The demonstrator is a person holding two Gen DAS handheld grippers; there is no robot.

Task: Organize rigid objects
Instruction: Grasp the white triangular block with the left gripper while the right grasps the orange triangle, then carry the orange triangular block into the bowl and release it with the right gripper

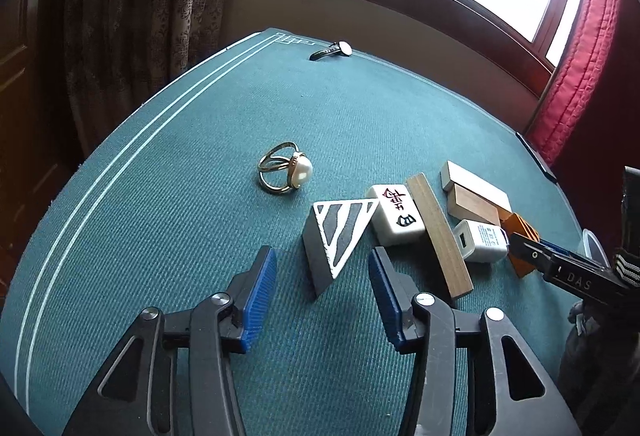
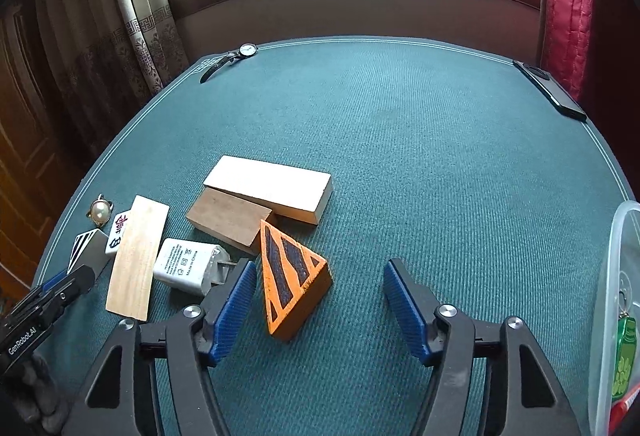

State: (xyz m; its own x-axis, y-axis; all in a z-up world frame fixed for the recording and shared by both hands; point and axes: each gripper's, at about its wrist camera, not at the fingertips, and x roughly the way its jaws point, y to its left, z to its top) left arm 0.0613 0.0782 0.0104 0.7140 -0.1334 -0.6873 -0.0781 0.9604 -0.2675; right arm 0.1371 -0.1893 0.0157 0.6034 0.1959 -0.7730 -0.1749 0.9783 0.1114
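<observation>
Hovering over the green table [image 1: 168,196], the left gripper [image 1: 323,268] stands part open, nothing gripped; the grey wedge [image 1: 340,236] lies between its fingertips, touching neither pad as far as the view shows. Ring [image 1: 284,172] at 11 o'clock of the wedge, tile [image 1: 396,214] touching it at 2 o'clock, slat [image 1: 438,236] and charger [image 1: 482,240] further right. Right gripper [image 2: 320,278] open, empty; orange wedge [image 2: 290,276] sits just inside its left finger, possibly touching. Two wood blocks [image 2: 268,184] at 12 o'clock. Watch [image 2: 240,54] far at 11, phone [image 2: 552,90] at 2, plastic tub [image 2: 612,276] at 3.
</observation>
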